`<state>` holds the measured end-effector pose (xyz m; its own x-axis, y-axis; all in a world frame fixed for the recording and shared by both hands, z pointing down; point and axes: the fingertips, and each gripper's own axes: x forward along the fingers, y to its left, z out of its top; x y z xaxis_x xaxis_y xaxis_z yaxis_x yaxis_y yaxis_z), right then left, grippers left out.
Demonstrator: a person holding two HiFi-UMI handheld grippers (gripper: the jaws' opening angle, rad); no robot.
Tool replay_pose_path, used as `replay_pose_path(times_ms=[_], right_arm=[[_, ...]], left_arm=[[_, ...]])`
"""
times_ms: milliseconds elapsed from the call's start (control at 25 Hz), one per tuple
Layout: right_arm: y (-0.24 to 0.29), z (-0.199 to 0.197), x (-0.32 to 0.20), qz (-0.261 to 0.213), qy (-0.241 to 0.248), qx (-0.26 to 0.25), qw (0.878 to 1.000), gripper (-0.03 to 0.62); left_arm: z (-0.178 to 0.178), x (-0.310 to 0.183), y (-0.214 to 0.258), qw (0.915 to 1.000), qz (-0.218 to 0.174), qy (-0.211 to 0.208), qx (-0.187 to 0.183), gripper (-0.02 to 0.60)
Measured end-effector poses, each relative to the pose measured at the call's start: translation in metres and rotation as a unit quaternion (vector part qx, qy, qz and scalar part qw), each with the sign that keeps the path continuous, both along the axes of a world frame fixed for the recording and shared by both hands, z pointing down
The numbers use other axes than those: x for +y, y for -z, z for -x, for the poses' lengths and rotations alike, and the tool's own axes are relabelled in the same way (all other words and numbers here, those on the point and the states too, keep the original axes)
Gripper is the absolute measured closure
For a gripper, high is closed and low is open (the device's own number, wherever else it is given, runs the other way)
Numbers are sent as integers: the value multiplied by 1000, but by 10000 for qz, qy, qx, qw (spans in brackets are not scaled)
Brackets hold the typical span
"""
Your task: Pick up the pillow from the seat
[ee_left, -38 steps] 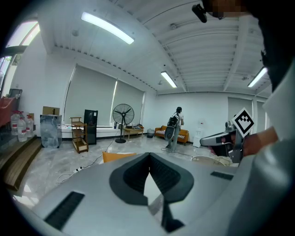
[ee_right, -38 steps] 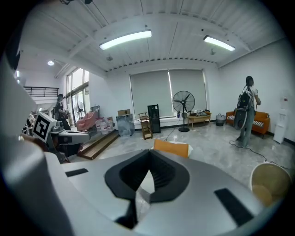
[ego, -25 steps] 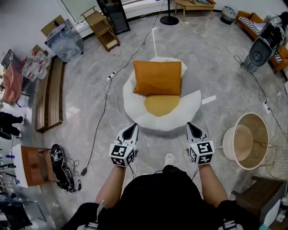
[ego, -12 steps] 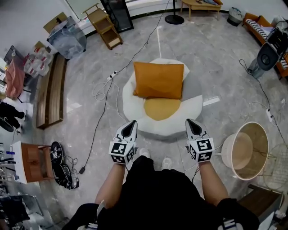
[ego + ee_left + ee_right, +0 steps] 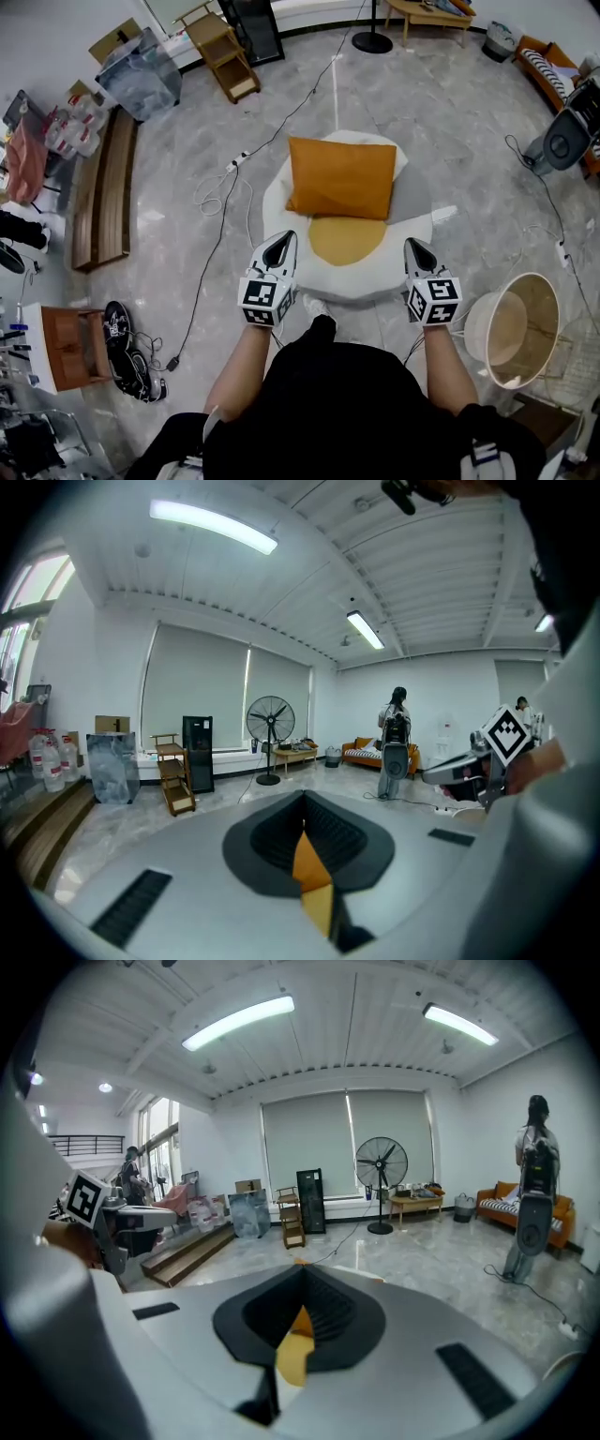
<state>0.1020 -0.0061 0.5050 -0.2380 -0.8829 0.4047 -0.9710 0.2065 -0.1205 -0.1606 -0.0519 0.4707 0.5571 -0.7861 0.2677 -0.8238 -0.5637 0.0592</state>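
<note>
An orange square pillow [image 5: 342,177] lies on the back of a white egg-shaped floor seat [image 5: 284,195] with a yellow yolk patch [image 5: 342,240]. My left gripper [image 5: 286,237] hovers at the seat's near left edge, jaws shut and empty. My right gripper [image 5: 413,244] hangs at the seat's near right edge, also shut with nothing in it. Both point toward the pillow, still short of it. In the left gripper view the left gripper [image 5: 303,803] shows closed jaws, with a sliver of orange and yellow beneath. The right gripper [image 5: 302,1274] looks the same in the right gripper view.
Cables [image 5: 220,183] trail over the marble floor left of the seat. A round wicker basket chair [image 5: 511,328] stands at the right. A wooden bench [image 5: 101,187] and a small wooden table [image 5: 73,347] sit at the left. A fan [image 5: 570,141] stands far right.
The person has stepped toward the seat. Both grippers have moved forward and now overlap the seat's near edge. Their jaws stayed shut.
</note>
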Motion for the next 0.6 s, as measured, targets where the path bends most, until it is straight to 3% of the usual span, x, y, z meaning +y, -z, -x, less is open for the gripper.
replay_pose_path(times_ms=[320,600], right_arm=[[0,32,-61,93,39,132,9999,588],[4,48,-86,26,138,242,9996,588]], left_arm=[[43,-73,-8,9995,203,57,245,569],[40,-100,-30,9990,365,-94,236,569]])
